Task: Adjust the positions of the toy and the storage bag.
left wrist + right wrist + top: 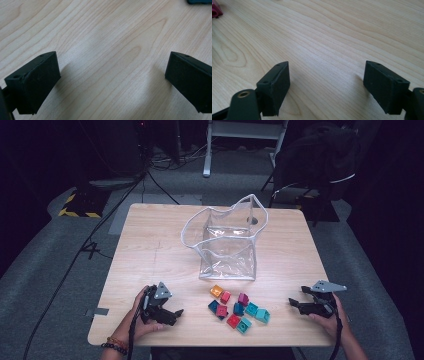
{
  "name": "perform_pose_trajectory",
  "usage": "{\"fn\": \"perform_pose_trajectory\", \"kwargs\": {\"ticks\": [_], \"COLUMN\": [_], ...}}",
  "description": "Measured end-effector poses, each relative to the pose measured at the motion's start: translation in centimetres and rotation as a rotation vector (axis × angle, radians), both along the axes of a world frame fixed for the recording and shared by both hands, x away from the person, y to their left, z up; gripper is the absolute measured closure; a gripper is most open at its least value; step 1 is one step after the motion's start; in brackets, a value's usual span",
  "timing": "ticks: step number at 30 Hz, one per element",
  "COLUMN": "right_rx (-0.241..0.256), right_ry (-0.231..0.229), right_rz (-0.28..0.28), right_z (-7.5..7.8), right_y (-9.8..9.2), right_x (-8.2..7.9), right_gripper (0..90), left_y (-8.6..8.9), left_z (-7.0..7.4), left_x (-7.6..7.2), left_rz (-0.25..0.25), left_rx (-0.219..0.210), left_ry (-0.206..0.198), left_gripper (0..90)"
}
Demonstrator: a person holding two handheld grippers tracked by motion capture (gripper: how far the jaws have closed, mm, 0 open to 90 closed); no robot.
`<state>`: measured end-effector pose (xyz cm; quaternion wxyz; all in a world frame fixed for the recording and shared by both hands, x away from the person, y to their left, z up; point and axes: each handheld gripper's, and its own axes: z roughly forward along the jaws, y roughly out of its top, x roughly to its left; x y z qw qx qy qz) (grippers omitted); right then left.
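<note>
Grippers rest at the near edge of the table (150, 235), one at each side: the left gripper (172, 312) at near left and the right gripper (295, 304) at near right, both with jaws spread wide and nothing between them, as both gripper views show bare wood between the black jaws. Between the two, a little farther in, lies a loose cluster of small blocks (239, 309) in orange, red, magenta, navy and teal, some touching, some just apart. Beyond the blocks, near the table's middle, stands a clear bag (227, 240), its mouth open upward and its rim sagging unevenly. The work in hand looks to be loading the blocks into the bag, and no block is yet picked up. To do it well, I judge each gripper should take the block nearest to it on the cluster's outer edge, closing across flat faces so neighbours are not nudged, then lift high enough to clear the floppy rim before letting go above the opening.
</note>
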<state>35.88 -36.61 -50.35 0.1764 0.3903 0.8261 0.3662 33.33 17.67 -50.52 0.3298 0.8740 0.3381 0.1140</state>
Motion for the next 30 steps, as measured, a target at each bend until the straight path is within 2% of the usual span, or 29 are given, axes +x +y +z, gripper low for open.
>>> {"fn": "perform_pose_trajectory", "kwargs": {"ticks": [7, 8, 10, 11, 12, 15, 18, 22, 30], "right_rx": [0.024, 0.063, 0.046, 0.046, 0.061, 0.035, 0.026, 0.065, 0.026], "right_ry": [0.012, 0.02, -0.013, -0.013, -0.032, -0.054, -0.059, -0.045, -0.053], "right_rz": [0.021, 0.037, 0.047, 0.047, 0.076, 0.106, 0.145, 0.197, 0.265], "right_z": [0.2, 0.6, 1.2, 1.2, 1.7, 2.0, 2.0, 2.1, 2.1], "right_y": [0.1, 0.3, 0.8, 0.8, 1.3, 2.3, 3.1, 3.8, 6.0], "right_x": [-0.6, -0.9, -1.3, -1.3, -1.7, -2.2, -2.6, -2.8, -3.9], "right_gripper": [21.8, 21.6, 22.7, 22.7, 23.0, 23.1, 23.2, 23.9, 24.7], "left_y": [-0.1, -0.1, -0.1, -0.1, -0.1, -0.1, -0.1, -0.1, -0.2], "left_z": [0.0, 0.0, 0.0, 0.0, 0.0, 0.0, 0.0, 0.0, 0.0], "left_x": [-0.1, -0.1, -0.1, -0.1, -0.1, -0.1, -0.1, -0.1, -0.1], "left_rz": [-0.015, -0.015, -0.013, -0.013, -0.012, -0.013, -0.013, -0.011, -0.004], "left_rx": [0.001, 0.001, 0.001, 0.001, -0.001, 0.0, 0.001, -0.001, 0.0], "left_ry": [-0.001, -0.001, -0.001, -0.001, 0.0, 0.0, -0.001, -0.001, 0.0], "left_gripper": [0.0, 0.0, 0.0, 0.0, 0.0, 0.0, 0.0, 0.0, 0.1]}}
